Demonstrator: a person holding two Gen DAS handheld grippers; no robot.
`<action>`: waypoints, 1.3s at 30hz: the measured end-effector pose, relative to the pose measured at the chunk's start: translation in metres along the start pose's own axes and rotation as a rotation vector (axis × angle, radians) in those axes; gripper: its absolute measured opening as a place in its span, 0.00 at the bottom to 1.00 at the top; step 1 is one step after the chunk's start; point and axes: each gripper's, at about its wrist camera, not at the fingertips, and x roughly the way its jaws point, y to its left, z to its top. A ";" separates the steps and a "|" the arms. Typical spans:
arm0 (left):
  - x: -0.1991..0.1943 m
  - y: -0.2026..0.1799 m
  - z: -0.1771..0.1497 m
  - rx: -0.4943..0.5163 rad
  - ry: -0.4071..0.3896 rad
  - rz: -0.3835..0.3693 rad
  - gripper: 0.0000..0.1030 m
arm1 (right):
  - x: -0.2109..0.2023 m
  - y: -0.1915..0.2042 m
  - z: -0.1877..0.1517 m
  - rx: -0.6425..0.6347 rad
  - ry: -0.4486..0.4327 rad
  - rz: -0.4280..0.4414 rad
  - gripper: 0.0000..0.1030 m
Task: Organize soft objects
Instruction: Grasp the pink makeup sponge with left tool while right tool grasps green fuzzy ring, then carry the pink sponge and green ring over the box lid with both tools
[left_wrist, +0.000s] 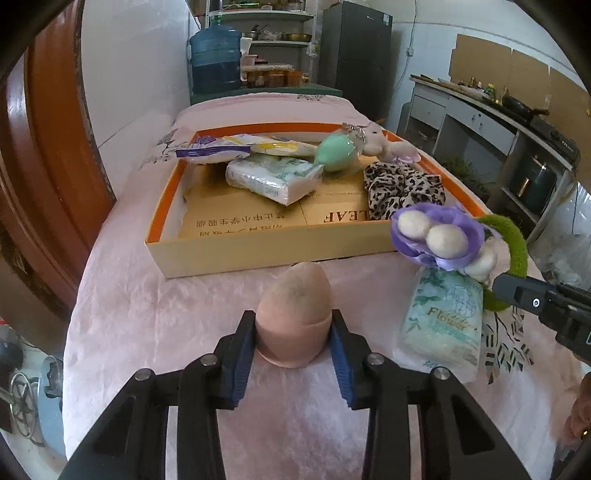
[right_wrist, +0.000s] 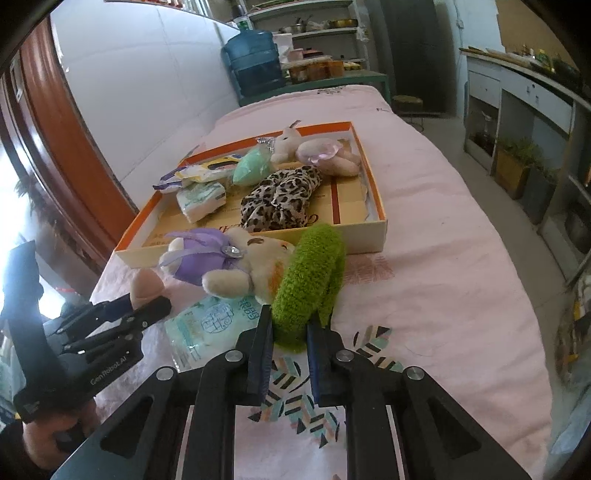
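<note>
Progress looks partial: inside the orange-rimmed box (left_wrist: 162, 218) sit tissue packs, a mint sponge (left_wrist: 337, 153) and a leopard scrunchie (left_wrist: 399, 188). Near its front wall, left claw (left_wrist: 293, 334) clenches a pink sponge (left_wrist: 295, 314), right claw (right_wrist: 290, 336) grips the green plush loop (right_wrist: 310, 280); one tissue pack (left_wrist: 443, 317) waits on the pink bed (right_wrist: 424, 288). Kitchen shelves behind.

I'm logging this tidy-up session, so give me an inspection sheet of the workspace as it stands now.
Surface: pink cloth over the table.
Job's things: orange-rimmed box holds tissue pack, green sponge, leopard scrunchie; pink egg sponge and Flower tissue pack lie outside.
Clutter: nothing seen.
Grippers: left gripper shut on pink egg sponge; right gripper shut on green loop of plush toy.
Cables: nothing seen.
Surroundings: water jug, shelves, counter.
</note>
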 end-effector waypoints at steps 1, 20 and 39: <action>-0.001 0.001 0.000 -0.005 -0.002 -0.005 0.37 | -0.001 0.001 -0.001 -0.005 -0.001 0.006 0.16; -0.036 0.012 -0.003 -0.091 -0.067 -0.033 0.37 | -0.032 -0.003 0.004 -0.008 -0.058 -0.010 0.16; -0.079 0.024 0.018 -0.131 -0.157 -0.004 0.37 | -0.062 0.015 0.024 -0.105 -0.125 -0.023 0.16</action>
